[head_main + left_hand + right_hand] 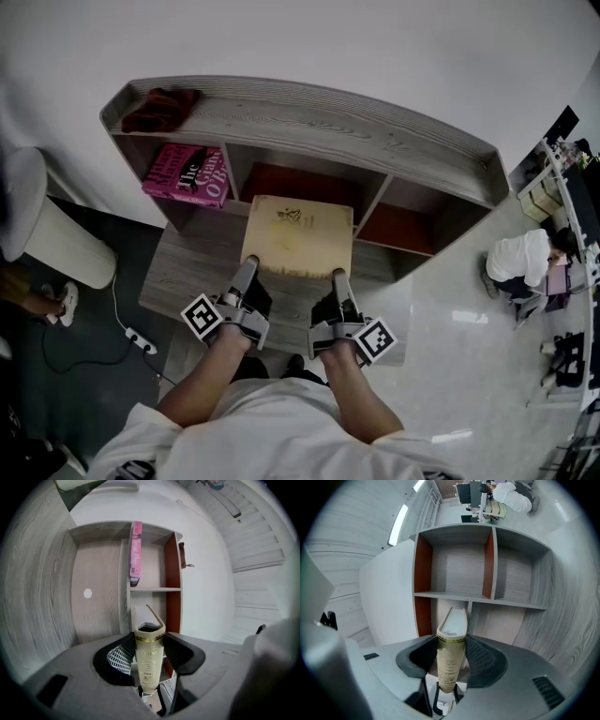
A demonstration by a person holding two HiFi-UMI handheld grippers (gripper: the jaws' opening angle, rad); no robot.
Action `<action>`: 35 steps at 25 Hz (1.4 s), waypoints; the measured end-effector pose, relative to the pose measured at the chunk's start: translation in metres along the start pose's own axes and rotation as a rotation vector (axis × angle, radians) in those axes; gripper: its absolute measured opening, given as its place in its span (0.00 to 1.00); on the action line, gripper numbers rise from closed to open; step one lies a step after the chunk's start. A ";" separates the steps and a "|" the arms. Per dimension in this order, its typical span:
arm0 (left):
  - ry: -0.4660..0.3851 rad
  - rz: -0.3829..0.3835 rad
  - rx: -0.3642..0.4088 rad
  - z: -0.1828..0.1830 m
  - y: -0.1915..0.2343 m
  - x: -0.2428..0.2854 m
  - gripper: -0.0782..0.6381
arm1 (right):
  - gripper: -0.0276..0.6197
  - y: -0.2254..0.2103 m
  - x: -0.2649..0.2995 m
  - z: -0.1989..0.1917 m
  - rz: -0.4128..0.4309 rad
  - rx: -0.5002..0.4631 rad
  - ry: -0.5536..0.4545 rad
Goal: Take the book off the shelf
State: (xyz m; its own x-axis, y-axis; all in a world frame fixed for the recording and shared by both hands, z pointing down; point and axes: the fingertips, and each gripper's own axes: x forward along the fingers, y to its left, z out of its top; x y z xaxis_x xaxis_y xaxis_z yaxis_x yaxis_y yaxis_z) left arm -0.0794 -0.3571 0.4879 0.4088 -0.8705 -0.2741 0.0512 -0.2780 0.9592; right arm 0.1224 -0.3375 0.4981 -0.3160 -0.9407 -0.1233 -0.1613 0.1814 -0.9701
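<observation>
Where grey shelf (pixel 328 117) meets white wall (pixel 375 47), glossy floor (pixel 469 361) (person (pixel 525 258) seated)

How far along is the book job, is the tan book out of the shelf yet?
Nearly done. The tan book looks clear of the shelf, held flat in front of it. In hand: the left gripper and right gripper each clamp its near edge. To do: probably just carrying it away. The pink book sits in its compartment.
</observation>
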 end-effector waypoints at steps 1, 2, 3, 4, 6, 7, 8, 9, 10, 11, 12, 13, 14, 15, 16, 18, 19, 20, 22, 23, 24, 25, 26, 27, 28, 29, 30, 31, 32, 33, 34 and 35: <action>-0.006 0.003 -0.003 -0.001 -0.001 -0.004 0.37 | 0.34 0.000 -0.004 -0.002 -0.002 0.005 0.007; -0.011 0.006 -0.010 -0.003 -0.001 -0.009 0.37 | 0.34 0.000 -0.008 -0.005 -0.005 0.010 0.012; -0.015 0.010 -0.019 -0.005 -0.002 -0.014 0.37 | 0.34 0.001 -0.014 -0.007 -0.008 0.011 0.016; -0.016 0.014 -0.025 -0.006 -0.002 -0.020 0.38 | 0.34 0.001 -0.019 -0.010 -0.009 0.009 0.020; -0.012 0.015 -0.028 -0.008 -0.004 -0.029 0.37 | 0.34 0.004 -0.027 -0.014 -0.006 0.002 0.024; -0.009 0.015 -0.031 -0.008 -0.005 -0.034 0.37 | 0.34 0.005 -0.030 -0.016 -0.007 -0.003 0.023; -0.004 0.015 -0.034 -0.009 -0.006 -0.038 0.37 | 0.34 0.006 -0.034 -0.018 -0.009 -0.007 0.021; 0.000 0.015 -0.035 -0.009 -0.008 -0.042 0.37 | 0.34 0.008 -0.037 -0.021 -0.010 -0.009 0.019; 0.004 0.012 -0.036 -0.008 -0.010 -0.047 0.37 | 0.34 0.010 -0.041 -0.025 -0.010 -0.009 0.016; 0.008 0.010 -0.034 -0.007 -0.013 -0.053 0.37 | 0.34 0.013 -0.046 -0.030 -0.007 -0.008 0.013; 0.012 0.007 -0.032 -0.006 -0.016 -0.059 0.37 | 0.34 0.017 -0.050 -0.035 -0.003 -0.009 0.009; 0.019 0.004 -0.031 -0.005 -0.018 -0.064 0.37 | 0.34 0.020 -0.055 -0.040 0.000 -0.011 0.003; 0.028 0.000 -0.033 -0.003 -0.021 -0.070 0.37 | 0.34 0.024 -0.060 -0.045 0.000 -0.012 -0.004; 0.039 -0.004 -0.036 -0.003 -0.024 -0.076 0.37 | 0.34 0.027 -0.065 -0.051 -0.001 -0.013 -0.010; 0.051 -0.007 -0.039 -0.003 -0.027 -0.082 0.37 | 0.34 0.030 -0.072 -0.055 -0.004 -0.016 -0.016; 0.073 -0.010 -0.035 -0.003 -0.032 -0.094 0.37 | 0.34 0.034 -0.084 -0.064 -0.010 -0.024 -0.028; 0.082 -0.010 -0.032 -0.002 -0.034 -0.100 0.37 | 0.34 0.036 -0.089 -0.068 -0.010 -0.026 -0.035; 0.090 -0.012 -0.029 -0.002 -0.036 -0.105 0.37 | 0.34 0.038 -0.094 -0.072 -0.010 -0.026 -0.042; 0.104 -0.018 -0.032 -0.001 -0.039 -0.116 0.37 | 0.34 0.042 -0.104 -0.081 -0.011 -0.031 -0.054; 0.111 -0.021 -0.035 -0.001 -0.041 -0.122 0.37 | 0.34 0.044 -0.110 -0.085 -0.012 -0.033 -0.059; 0.118 -0.024 -0.036 -0.002 -0.044 -0.128 0.37 | 0.34 0.045 -0.116 -0.090 -0.013 -0.034 -0.063; 0.125 -0.026 -0.036 -0.002 -0.046 -0.134 0.37 | 0.34 0.047 -0.121 -0.094 -0.013 -0.036 -0.065; 0.131 -0.027 -0.037 -0.003 -0.048 -0.140 0.37 | 0.34 0.049 -0.127 -0.098 -0.013 -0.040 -0.066; 0.136 -0.028 -0.039 -0.003 -0.049 -0.147 0.37 | 0.34 0.051 -0.133 -0.102 -0.014 -0.047 -0.068; 0.141 -0.029 -0.041 -0.004 -0.051 -0.153 0.37 | 0.34 0.053 -0.139 -0.106 -0.014 -0.051 -0.070; 0.146 -0.030 -0.044 -0.005 -0.052 -0.159 0.37 | 0.34 0.054 -0.144 -0.110 -0.013 -0.050 -0.073; 0.150 -0.032 -0.048 -0.006 -0.054 -0.166 0.37 | 0.34 0.056 -0.150 -0.115 -0.013 -0.046 -0.075; 0.153 -0.034 -0.050 -0.007 -0.056 -0.174 0.37 | 0.34 0.057 -0.158 -0.120 -0.013 -0.043 -0.078; 0.157 -0.036 -0.052 -0.009 -0.058 -0.183 0.37 | 0.34 0.058 -0.168 -0.126 -0.016 -0.042 -0.080; 0.161 -0.037 -0.053 -0.012 -0.060 -0.193 0.37 | 0.34 0.059 -0.178 -0.131 -0.019 -0.043 -0.081; 0.166 -0.037 -0.051 -0.013 -0.061 -0.201 0.37 | 0.34 0.059 -0.186 -0.135 -0.021 -0.042 -0.082; 0.170 -0.036 -0.047 -0.014 -0.061 -0.206 0.37 | 0.34 0.059 -0.191 -0.137 -0.021 -0.039 -0.083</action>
State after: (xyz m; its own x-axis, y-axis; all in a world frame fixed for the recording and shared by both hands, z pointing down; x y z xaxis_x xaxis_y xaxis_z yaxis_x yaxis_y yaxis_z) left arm -0.1536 -0.1549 0.4864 0.5538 -0.7781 -0.2966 0.1094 -0.2851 0.9522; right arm 0.0447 -0.1080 0.4935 -0.2342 -0.9646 -0.1213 -0.2036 0.1707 -0.9641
